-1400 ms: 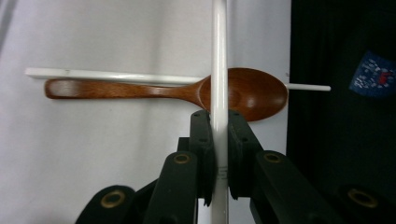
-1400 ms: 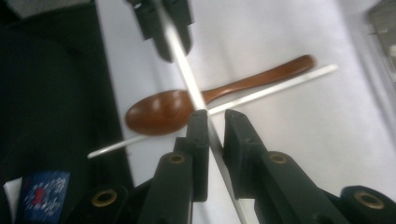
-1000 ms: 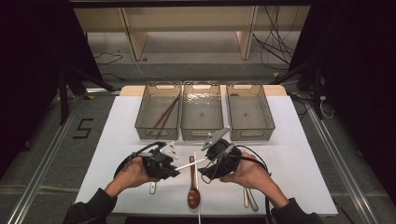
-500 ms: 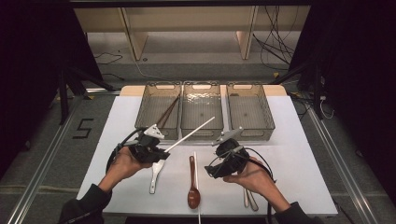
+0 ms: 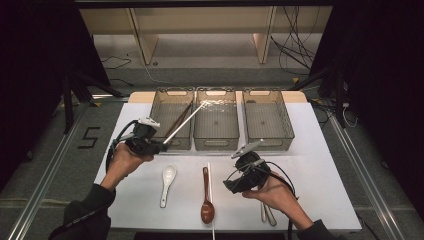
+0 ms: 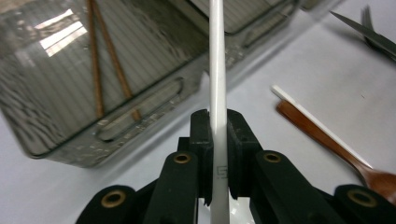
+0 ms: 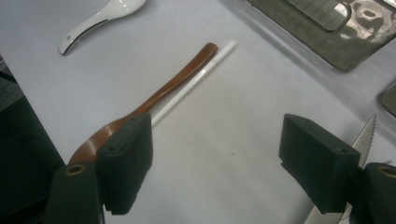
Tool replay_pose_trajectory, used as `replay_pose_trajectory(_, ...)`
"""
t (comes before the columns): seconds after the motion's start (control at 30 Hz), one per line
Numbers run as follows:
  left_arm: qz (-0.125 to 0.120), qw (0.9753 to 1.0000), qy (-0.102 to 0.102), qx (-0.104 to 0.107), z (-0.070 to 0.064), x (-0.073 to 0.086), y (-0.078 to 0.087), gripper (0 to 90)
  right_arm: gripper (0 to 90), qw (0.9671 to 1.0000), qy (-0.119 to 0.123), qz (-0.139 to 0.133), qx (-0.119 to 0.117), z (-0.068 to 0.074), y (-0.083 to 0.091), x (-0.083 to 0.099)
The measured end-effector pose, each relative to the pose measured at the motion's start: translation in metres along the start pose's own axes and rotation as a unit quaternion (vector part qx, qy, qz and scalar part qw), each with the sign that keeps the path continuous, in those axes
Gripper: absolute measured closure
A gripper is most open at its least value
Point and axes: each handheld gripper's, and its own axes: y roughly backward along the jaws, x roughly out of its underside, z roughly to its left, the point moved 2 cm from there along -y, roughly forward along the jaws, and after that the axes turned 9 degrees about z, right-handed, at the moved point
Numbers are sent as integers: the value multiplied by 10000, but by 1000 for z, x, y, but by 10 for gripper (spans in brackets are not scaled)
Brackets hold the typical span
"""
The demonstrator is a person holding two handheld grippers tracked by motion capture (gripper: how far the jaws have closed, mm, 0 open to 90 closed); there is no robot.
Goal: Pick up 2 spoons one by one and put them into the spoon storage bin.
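My left gripper (image 5: 161, 145) is shut on a white chopstick (image 5: 185, 121), which slants up and to the right so that its tip is over the left and middle bins. In the left gripper view the white chopstick (image 6: 217, 70) runs straight up between the clamped jaws of the gripper (image 6: 217, 122). The left bin (image 5: 161, 109) holds brown chopsticks (image 6: 105, 60). My right gripper (image 5: 231, 185) hovers open over the table, and between its jaws (image 7: 219, 149) there is nothing but bare table. A wooden spoon (image 7: 159, 98) and a second white chopstick (image 7: 196, 81) lie side by side.
Three clear bins stand in a row at the back: left, middle (image 5: 216, 142) and right (image 5: 267, 142). A white ceramic spoon (image 5: 167, 182) lies left of the wooden spoon (image 5: 207, 200). A serrated knife (image 7: 362, 140) lies by my right hand. The table's near edge is close.
My left gripper has carried the white chopstick left and back toward the bins, raising its tip over them. My right gripper has drawn back toward the near right.
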Motion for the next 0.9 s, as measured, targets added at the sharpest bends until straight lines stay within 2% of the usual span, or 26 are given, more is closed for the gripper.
replay_pose_trajectory(0.3, 30, 9988, 451, -185, 30, -18, -9, 825, 262, 10000, -32, 90, -22, 0, -4, 4)
replay_pose_trajectory(0.53, 105, 9973, 662, -301, 48, -29, -19, 824, 261, 9999, -17, 94, -35, -1, -3, 5)
replay_pose_trajectory(0.7, 116, 9952, 893, -382, 61, -36, -25, 824, 261, 9999, -24, 108, -39, -2, -3, 5)
replay_pose_trajectory(0.9, 262, 9922, 1127, -465, 74, -41, -37, 823, 261, 9999, 11, 149, -62, 0, -5, 5)
